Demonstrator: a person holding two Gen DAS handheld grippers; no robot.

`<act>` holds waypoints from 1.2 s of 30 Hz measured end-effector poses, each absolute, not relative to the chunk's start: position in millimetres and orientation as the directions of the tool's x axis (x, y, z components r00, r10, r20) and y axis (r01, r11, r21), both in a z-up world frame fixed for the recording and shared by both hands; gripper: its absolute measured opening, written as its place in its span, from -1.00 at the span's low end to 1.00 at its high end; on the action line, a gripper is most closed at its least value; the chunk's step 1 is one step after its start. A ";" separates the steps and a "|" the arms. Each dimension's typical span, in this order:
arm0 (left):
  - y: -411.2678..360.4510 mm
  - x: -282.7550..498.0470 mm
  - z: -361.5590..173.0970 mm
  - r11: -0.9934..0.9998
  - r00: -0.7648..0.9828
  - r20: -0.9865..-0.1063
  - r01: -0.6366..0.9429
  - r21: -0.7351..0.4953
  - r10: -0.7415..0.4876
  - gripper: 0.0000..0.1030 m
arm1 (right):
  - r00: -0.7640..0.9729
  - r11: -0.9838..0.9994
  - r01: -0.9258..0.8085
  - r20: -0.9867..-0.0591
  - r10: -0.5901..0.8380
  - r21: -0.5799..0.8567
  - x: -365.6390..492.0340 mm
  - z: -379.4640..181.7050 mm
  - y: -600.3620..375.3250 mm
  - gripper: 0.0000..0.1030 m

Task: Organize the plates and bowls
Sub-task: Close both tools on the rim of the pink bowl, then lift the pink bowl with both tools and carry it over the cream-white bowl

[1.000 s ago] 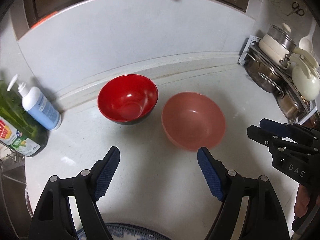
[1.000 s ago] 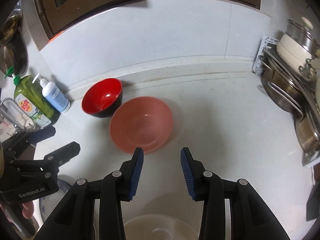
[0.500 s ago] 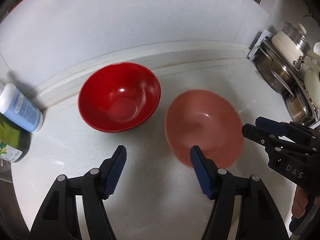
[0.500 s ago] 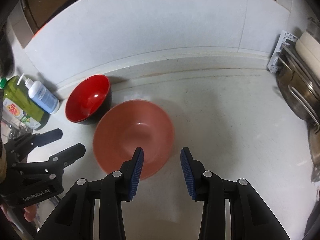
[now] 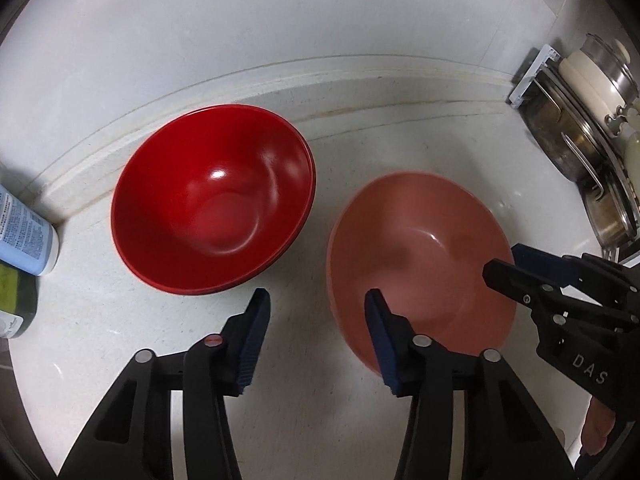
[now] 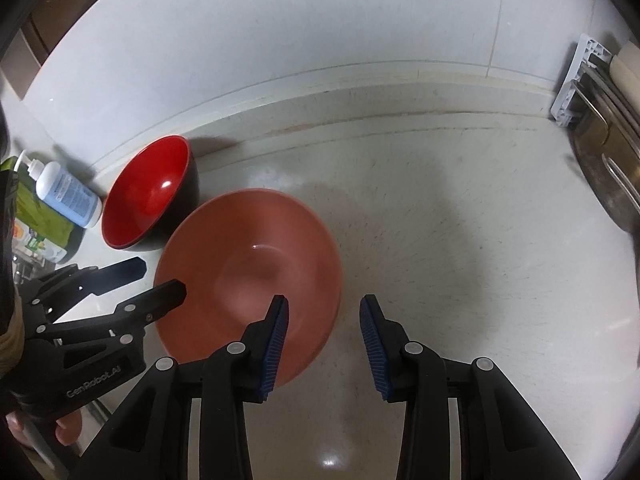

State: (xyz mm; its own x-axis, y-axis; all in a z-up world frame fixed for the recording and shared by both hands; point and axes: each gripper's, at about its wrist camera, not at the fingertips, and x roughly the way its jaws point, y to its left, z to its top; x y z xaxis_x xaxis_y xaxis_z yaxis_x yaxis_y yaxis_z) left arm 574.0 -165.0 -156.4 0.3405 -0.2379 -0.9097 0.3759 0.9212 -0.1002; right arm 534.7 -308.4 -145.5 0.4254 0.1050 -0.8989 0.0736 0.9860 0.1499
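Both claws hung over the pale countertop (image 6: 460,240), pointing steeply down, and compared with a second earlier both had dropped closer to the bowls, which now filled much more of each view. My left gripper (image 5: 316,340) was closing, its blue pads much nearer together than a second before, yet nothing was pinched: its right pad sat over the near left rim of the pink bowl (image 5: 420,256) and its left pad over bare counter between the two bowls. My right gripper (image 6: 324,344) was also closing, more slowly, with its left pad over the pink bowl's (image 6: 248,276) near right rim and its right pad over bare counter; whether either claw touched the rim I could not tell.

The pink bowl stood on the countertop well forward of the back edge, with the red bowl (image 5: 212,200) just beside it on the left, nearer the raised back edge; I could not tell whether they touched. The blue-and-white plate seen a second earlier at the near edge had gone out of view.

At the left edge stood a white pump bottle (image 6: 68,196) and a green bottle (image 6: 36,216). Along the right edge, steel pots and lids (image 5: 576,132) leaned in a rack, well apart from the bowls.
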 end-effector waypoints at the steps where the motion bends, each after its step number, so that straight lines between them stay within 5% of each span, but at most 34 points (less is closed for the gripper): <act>1: -166.3 575.0 -157.7 0.922 0.336 -0.911 0.374 -0.105 -0.239 -0.15 | 0.423 0.986 0.072 -0.900 0.105 0.149 535.3 -146.3 -308.2 -0.35; 14: -174.2 576.5 -164.0 0.912 0.311 -0.915 0.392 -0.123 -0.257 -0.67 | 0.406 0.982 0.083 -0.905 0.123 0.170 537.9 -151.9 -306.3 -0.68; 36: -162.8 506.8 -100.3 0.878 0.329 -0.882 0.449 -0.167 -0.337 -0.67 | 0.484 0.982 0.116 -0.872 0.073 0.147 475.7 -94.4 -305.9 -0.68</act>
State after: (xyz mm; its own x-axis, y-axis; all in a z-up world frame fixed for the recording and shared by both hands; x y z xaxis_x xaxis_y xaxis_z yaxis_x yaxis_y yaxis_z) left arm 506.8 -162.8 -100.3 0.3290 -0.3367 -0.8823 0.4493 0.8776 -0.1674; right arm 475.7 -305.9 -94.4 0.4844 0.0730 -0.8718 0.1161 0.9823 0.1468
